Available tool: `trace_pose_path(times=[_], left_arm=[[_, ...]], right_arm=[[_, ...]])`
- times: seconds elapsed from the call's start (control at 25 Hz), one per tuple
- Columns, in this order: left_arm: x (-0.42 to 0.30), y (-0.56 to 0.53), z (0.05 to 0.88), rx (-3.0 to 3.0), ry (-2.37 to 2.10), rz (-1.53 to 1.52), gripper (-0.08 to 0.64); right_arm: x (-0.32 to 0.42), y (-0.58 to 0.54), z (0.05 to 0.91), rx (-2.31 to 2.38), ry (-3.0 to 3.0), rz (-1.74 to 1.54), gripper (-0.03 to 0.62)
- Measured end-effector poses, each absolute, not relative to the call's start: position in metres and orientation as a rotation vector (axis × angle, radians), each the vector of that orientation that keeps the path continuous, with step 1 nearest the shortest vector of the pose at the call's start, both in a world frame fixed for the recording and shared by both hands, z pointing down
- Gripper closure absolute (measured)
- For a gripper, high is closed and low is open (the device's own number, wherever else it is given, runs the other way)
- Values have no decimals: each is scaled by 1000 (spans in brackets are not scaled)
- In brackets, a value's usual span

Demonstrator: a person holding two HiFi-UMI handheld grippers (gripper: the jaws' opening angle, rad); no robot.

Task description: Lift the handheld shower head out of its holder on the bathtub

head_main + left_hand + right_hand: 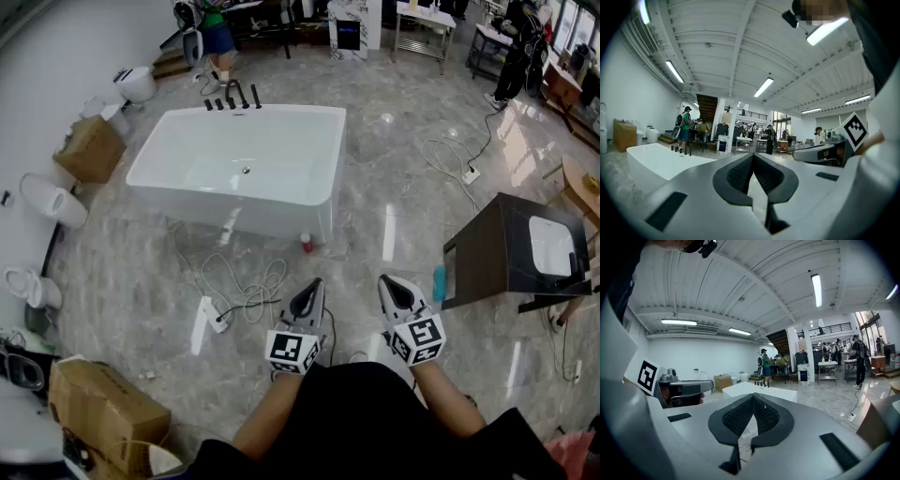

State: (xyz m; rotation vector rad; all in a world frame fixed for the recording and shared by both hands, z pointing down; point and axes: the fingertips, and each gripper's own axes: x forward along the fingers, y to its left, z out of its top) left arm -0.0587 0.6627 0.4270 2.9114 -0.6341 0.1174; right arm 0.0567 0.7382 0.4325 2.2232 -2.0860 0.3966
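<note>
Left claw (314, 283), right claw (386, 280) — closed, empty — well short of white bathtub (281, 212), black fittings (232, 97) on rim

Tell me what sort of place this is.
Probably a large open workshop or test hall, not a home bathroom: a freestanding bathtub stands mid-floor, toilets and a cardboard box sit along the wall, and work tables stand at the far end.

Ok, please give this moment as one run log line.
left gripper: shut, empty | right gripper: shut, empty | bathtub: ahead, not touched | black fittings: on far rim, untouched
</note>
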Motion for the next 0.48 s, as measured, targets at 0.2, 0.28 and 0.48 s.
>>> trace_pose_path(times=[0.2, 0.28, 0.48], left_arm=[[-59, 671, 428, 2907, -664, 114, 557], [-62, 675, 429, 2900, -684, 114, 557], [-77, 680, 427, 2879, -774, 121, 557]], right_arm=[[54, 737, 435, 2198, -2122, 382, 595], [50, 736, 435, 2171, -2151, 365, 595], [35, 731, 430, 2099, -2228, 346, 594]])
